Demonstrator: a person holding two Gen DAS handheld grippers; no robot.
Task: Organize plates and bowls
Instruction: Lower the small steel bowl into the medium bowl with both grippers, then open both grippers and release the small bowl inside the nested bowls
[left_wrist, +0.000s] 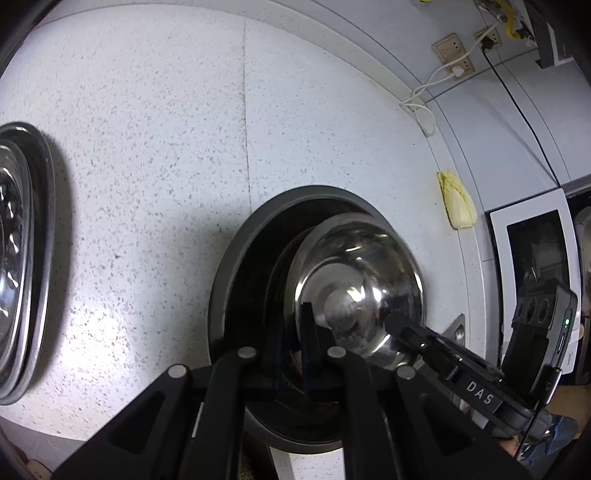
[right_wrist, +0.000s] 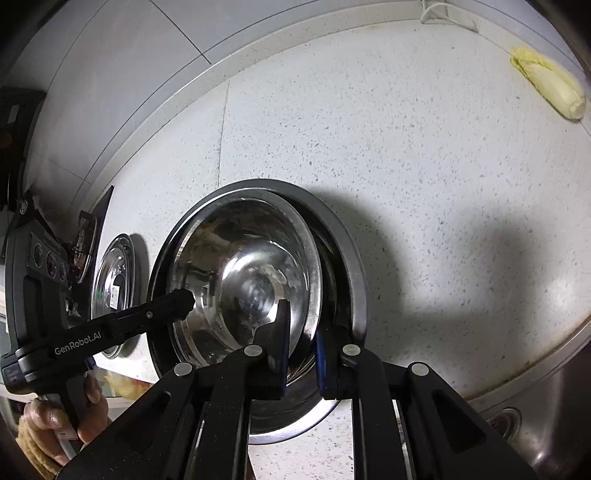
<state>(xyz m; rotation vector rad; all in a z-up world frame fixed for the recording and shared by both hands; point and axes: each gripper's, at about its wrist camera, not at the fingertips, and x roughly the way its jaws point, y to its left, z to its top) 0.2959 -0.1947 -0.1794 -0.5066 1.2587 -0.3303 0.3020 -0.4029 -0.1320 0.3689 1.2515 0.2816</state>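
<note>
**Steel bowl held over grey plate, both grippers on its rim**

Steel bowl sits tilted inside the dark grey plate, which lies on the speckled white countertop. Bowl leans toward one side of the plate, rim off the plate floor on the near side.

Right gripper: fingers straddle the bowl's near rim, one blue-edged pad inside the bowl, the other outside between bowl and plate. Pads look closed onto the rim.

Left gripper: in its own view one finger is against the bowl's outer wall; the other finger is not clearly visible, so I cannot tell whether it is clamped or just touching. From the right wrist view the left gripper's tip reaches the bowl's far rim, opposite the right gripper.

Around the bowl: a second steel bowl rests on the countertop beyond the plate, on the left-gripper side. In the left wrist view a similar steel bowl shows at the frame edge, well apart from the plate. A yellow cloth lies near the backsplash, apart from the plate. Sink edge shows beside the right gripper. White microwave stands past the cloth.
</note>
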